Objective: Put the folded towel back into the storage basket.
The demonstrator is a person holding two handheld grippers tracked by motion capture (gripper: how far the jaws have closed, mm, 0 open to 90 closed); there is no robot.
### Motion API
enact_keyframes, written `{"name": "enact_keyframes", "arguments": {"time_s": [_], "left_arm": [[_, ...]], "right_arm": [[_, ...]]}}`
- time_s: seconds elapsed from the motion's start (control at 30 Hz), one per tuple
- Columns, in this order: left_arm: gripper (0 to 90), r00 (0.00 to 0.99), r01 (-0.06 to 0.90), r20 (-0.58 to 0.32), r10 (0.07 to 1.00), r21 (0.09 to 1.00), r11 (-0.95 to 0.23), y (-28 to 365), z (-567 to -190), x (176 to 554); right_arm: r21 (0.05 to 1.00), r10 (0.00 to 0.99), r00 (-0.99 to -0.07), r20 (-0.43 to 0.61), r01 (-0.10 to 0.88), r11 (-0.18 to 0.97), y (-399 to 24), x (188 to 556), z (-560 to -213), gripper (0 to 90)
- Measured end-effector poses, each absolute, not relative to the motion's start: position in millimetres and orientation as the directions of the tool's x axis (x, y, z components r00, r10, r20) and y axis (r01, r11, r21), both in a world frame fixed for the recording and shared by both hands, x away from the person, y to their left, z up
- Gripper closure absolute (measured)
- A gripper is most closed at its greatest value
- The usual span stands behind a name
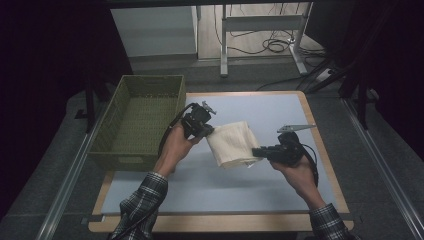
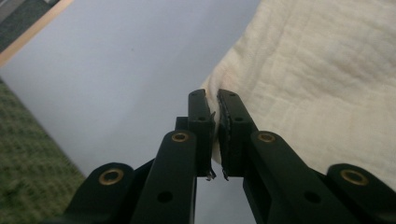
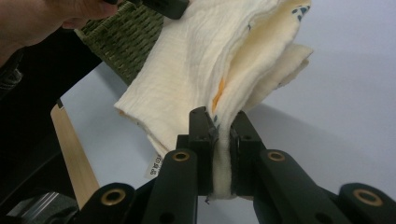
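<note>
From the high view I see my left gripper [image 1: 206, 131] and my right gripper [image 1: 259, 151] holding a folded cream muslin cloth [image 1: 231, 142] up between them over the pale blue counter [image 1: 210, 185], with a woven olive-green rectangular basket [image 1: 142, 117] just to the left. In the left gripper view my jaws are clenched on the cloth's [image 2: 317, 88] edge (only a thin sliver shows between the pads). In the right gripper view my jaws grasp a thick fold of the cloth [image 3: 201, 70], its small white label [image 3: 155, 167] hanging beside them.
</note>
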State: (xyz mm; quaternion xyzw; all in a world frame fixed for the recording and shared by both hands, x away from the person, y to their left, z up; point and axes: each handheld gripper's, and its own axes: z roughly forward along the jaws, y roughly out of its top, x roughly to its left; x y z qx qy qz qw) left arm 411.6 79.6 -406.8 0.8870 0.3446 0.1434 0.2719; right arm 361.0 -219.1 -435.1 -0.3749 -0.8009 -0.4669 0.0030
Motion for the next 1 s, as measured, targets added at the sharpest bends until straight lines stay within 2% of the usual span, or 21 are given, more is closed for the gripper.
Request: {"name": "enact_keyframes", "arguments": {"time_s": [1.0], "left_arm": [[84.8,0.607,0.585,0.121,0.786,0.602,-0.544,169,-365,408]], "right_arm": [[0.761,0.543,-0.765,0.346,0.567,0.316,-129,393,-404,81.8]]}}
